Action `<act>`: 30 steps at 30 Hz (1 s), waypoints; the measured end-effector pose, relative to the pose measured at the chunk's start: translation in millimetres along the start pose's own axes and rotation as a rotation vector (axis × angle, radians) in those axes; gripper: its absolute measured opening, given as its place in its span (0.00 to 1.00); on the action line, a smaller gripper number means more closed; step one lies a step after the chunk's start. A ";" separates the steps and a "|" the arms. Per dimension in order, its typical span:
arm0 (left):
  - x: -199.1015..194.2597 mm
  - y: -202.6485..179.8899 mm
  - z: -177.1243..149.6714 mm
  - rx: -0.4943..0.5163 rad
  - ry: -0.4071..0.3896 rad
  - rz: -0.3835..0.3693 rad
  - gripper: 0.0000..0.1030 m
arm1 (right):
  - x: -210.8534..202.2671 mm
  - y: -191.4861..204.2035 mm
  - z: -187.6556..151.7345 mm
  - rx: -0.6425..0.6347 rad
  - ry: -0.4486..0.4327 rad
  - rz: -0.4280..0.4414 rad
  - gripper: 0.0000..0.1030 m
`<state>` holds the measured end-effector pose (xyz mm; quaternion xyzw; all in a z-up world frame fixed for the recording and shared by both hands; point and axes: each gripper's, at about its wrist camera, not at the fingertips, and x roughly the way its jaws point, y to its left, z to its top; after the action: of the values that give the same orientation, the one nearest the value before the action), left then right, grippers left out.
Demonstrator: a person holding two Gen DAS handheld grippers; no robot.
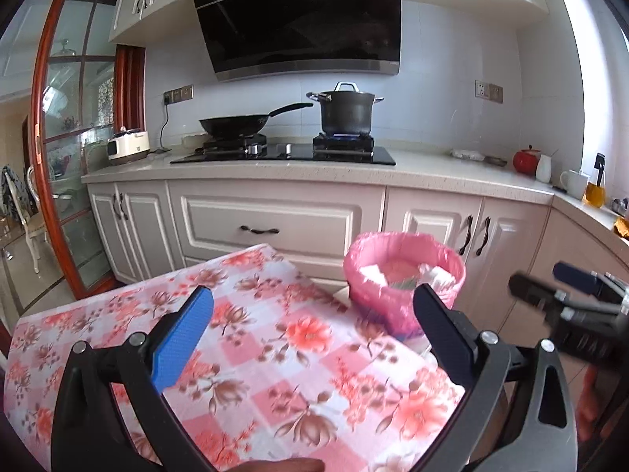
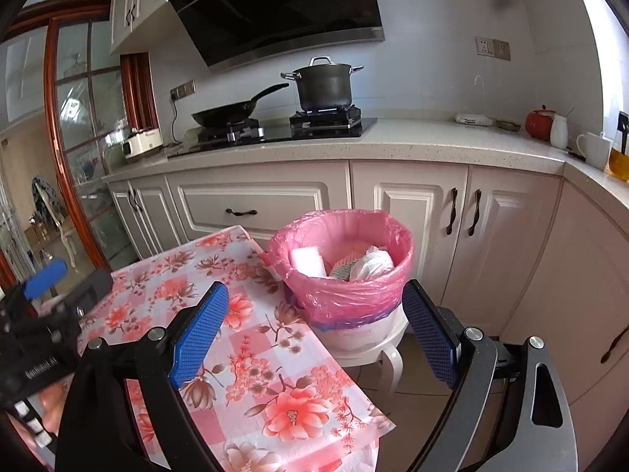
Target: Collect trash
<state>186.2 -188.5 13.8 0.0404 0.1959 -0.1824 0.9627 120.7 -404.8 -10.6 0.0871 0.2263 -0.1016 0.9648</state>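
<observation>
Black claws [image 1: 312, 326] [image 2: 316, 330], blue textured pads, silver screws.

stove: black glass cooktop [image 1: 283, 155] set into the pale counter [image 1: 432, 181]
wok: black wok [image 1: 236, 124] sits on the left burner, handle pointing right
pot: lidded dark stockpot [image 1: 346, 112] on the right burner, blue flame under it
hood: big black range hood [image 1: 298, 15] overhead
left end: white rice cooker [image 1: 129, 145], plugged in
right end: red jar [image 1: 526, 160], white mug [image 1: 573, 183], oil bottle [image 1: 594, 192]

Table [image 2: 275, 373] under floral pink checked cloth [image 1: 275, 354], nothing on top
</observation>
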 end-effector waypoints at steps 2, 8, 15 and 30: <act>-1.7 0.5 -2.1 -0.004 0.004 0.001 0.96 | -3.1 -3.2 -0.7 -0.004 0.003 0.002 0.82; 0.0 -14.4 -7.2 0.016 -0.003 -0.018 0.96 | -12.0 -12.2 -15.6 -0.007 -0.003 -0.020 0.82; 8.1 -20.0 -31.0 -0.019 -0.024 -0.021 0.96 | -7.1 -20.0 -49.2 0.031 -0.062 -0.066 0.82; 14.9 -23.6 -46.1 0.001 -0.030 -0.029 0.96 | -7.8 -15.5 -49.9 -0.005 -0.060 -0.082 0.82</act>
<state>173.6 -208.6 -34.5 0.0353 0.1817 -0.1969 0.9628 89.3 -407.8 -53.0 0.0723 0.2006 -0.1429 0.9665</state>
